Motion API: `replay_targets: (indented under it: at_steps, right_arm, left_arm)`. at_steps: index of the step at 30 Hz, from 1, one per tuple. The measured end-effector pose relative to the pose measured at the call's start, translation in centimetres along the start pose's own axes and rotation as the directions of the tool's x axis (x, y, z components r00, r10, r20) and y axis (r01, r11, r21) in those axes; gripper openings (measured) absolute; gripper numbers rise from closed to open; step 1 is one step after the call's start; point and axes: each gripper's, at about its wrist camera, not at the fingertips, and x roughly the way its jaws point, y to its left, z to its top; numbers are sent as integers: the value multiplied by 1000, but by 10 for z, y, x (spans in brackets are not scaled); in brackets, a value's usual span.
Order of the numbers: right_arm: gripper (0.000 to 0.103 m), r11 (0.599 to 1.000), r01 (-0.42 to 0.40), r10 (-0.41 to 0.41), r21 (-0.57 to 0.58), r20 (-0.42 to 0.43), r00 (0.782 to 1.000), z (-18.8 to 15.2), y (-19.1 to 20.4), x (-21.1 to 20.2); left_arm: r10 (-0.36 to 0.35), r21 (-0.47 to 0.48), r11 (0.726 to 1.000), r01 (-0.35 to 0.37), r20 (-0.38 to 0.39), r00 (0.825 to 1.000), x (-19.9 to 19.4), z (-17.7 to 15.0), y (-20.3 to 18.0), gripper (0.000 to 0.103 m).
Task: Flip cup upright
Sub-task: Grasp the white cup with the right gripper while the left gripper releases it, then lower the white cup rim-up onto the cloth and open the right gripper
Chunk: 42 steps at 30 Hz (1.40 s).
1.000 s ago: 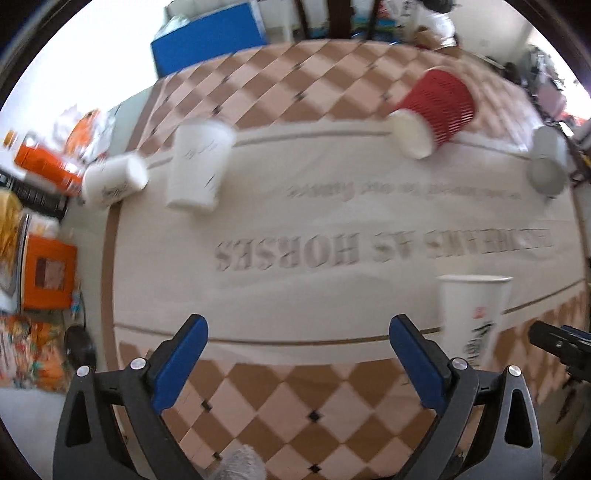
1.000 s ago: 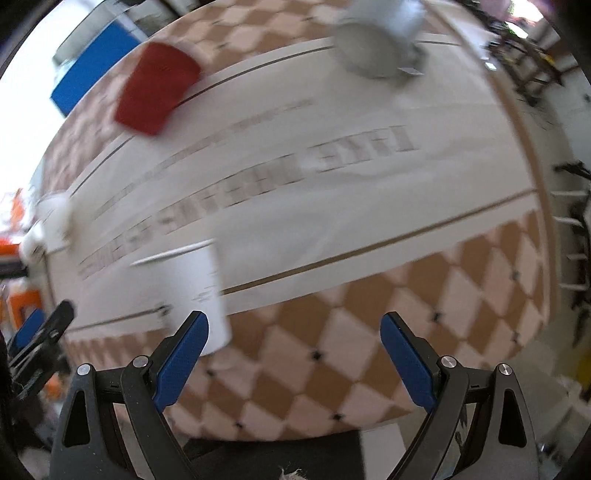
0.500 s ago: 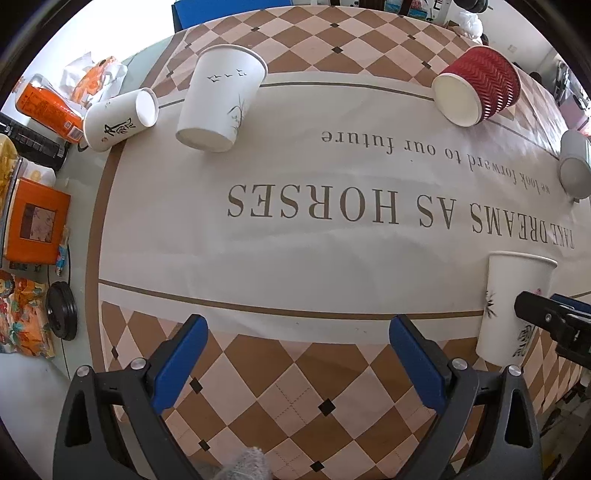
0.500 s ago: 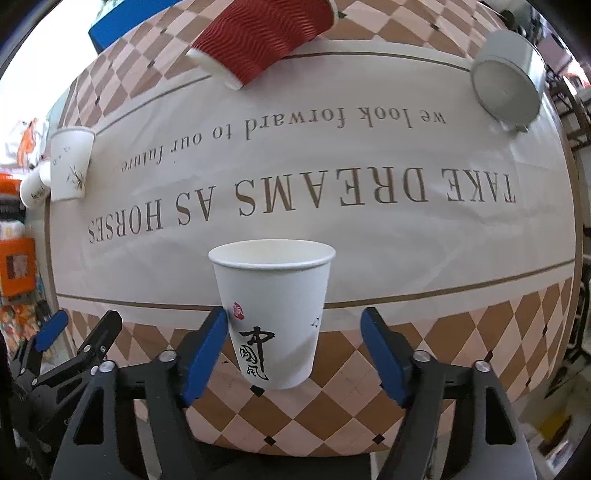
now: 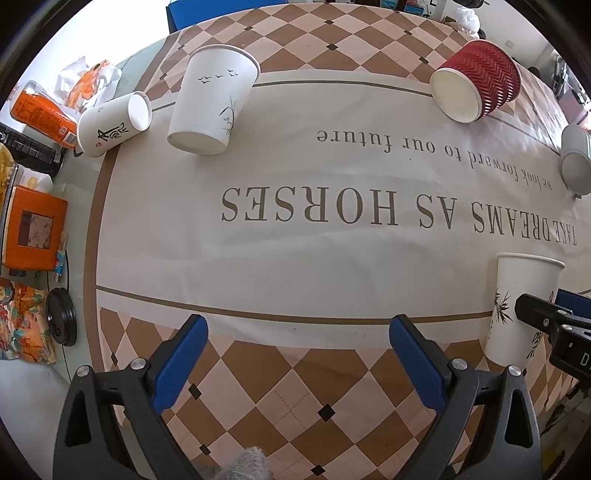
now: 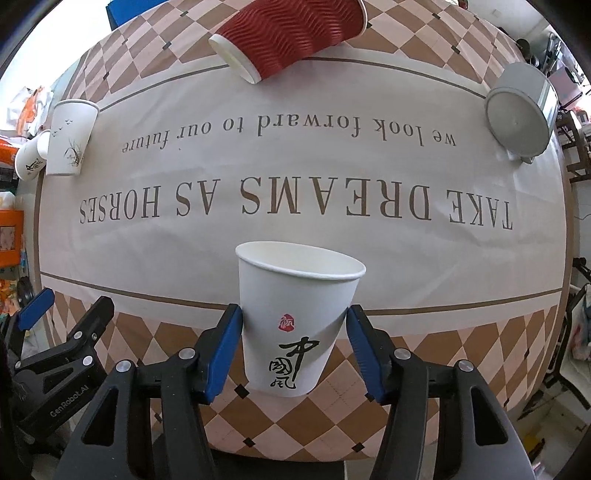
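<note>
The right tool (image 6: 295, 347) is gripping the white cup (image 6: 297, 317), blue pads pressing both sides, mouth up and empty, at the desk's (image 6: 332, 229) near edge. The left tool (image 5: 295, 358) is hanging wide open, holding nothing. Farther out, a red ribbed cup (image 6: 291, 35), a grey cup (image 6: 519, 114) and two white cups (image 5: 212, 99) (image 5: 114, 123) are lying tipped over

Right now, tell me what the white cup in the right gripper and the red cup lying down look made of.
White cup: apparently paper, smooth matte wall, rolled rim, printed calligraphy. Red cup: likely paper too, with a ribbed, wavy corrugated sleeve and a plain white rim.
</note>
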Motion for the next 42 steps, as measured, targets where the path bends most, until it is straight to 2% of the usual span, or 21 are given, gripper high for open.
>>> replay_targets:
  at_steps: [5, 9, 13, 16, 19, 20, 21, 22, 23, 26, 29, 31, 34, 37, 40, 42]
  right_arm:
    - [61, 1000, 0, 0, 9, -24, 1000, 11, 7, 6]
    - [59, 998, -40, 39, 43, 10, 999, 17, 8, 2]
    - [59, 997, -49, 42, 66, 103, 994, 20, 10, -12]
    - [59, 997, -34, 18, 71, 210, 978, 24, 16, -27]
    - [59, 998, 5, -26, 61, 345, 938, 27, 23, -38]
    - [59, 998, 20, -42, 59, 402, 915, 26, 23, -43]
    - [59, 997, 48, -72, 66, 428, 901, 26, 28, -43]
    - [59, 996, 61, -85, 67, 466, 881, 27, 31, -44]
    - [59, 995, 74, -96, 63, 520, 848, 28, 34, -44]
    - [59, 992, 110, -123, 59, 608, 784, 24, 37, -41]
    - [59, 989, 134, -142, 61, 639, 756, 20, 40, -29]
    - [59, 988, 140, -146, 61, 642, 753, 16, 40, -22]
    - [59, 985, 162, -156, 52, 661, 734, 6, 43, -18]
    - [61, 982, 183, -166, 45, 664, 729, -6, 47, -17]
    - [62, 982, 185, -168, 44, 649, 742, -14, 47, -15]
    - [69, 983, 178, -165, 42, 626, 762, -19, 47, -13]
  left_arm:
    - [-15, -8, 1000, 15, -2, 1000, 2, 4, 1, 100]
    - [-34, -24, 999, 34, -7, 999, 3, 7, 3, 100]
    - [-67, -43, 997, 66, -6, 998, 6, 13, 9, 100]
    - [-81, -61, 995, 82, 17, 997, 8, 19, 15, 103]
    - [-80, -68, 994, 83, 46, 996, 13, 27, 21, 103]
    - [-80, -69, 994, 83, 54, 995, 15, 29, 23, 103]
    - [-74, -68, 995, 78, 57, 996, 18, 31, 24, 103]
    - [-61, -65, 996, 65, 61, 996, 21, 33, 25, 103]
    - [-55, -62, 996, 59, 61, 997, 23, 34, 25, 103]
    - [-52, -53, 997, 55, 54, 997, 30, 35, 26, 103]
    - [-48, -41, 998, 50, 58, 997, 34, 29, 27, 103]
    - [-43, -28, 999, 45, 63, 997, 35, 25, 26, 103]
    - [-45, -6, 999, 46, 67, 997, 35, 16, 23, 103]
    - [-45, 14, 999, 44, 76, 996, 33, 8, 17, 103]
    - [-53, 27, 998, 51, 80, 995, 30, 0, 14, 103]
    - [-52, 41, 998, 48, 87, 995, 21, -5, 8, 103]
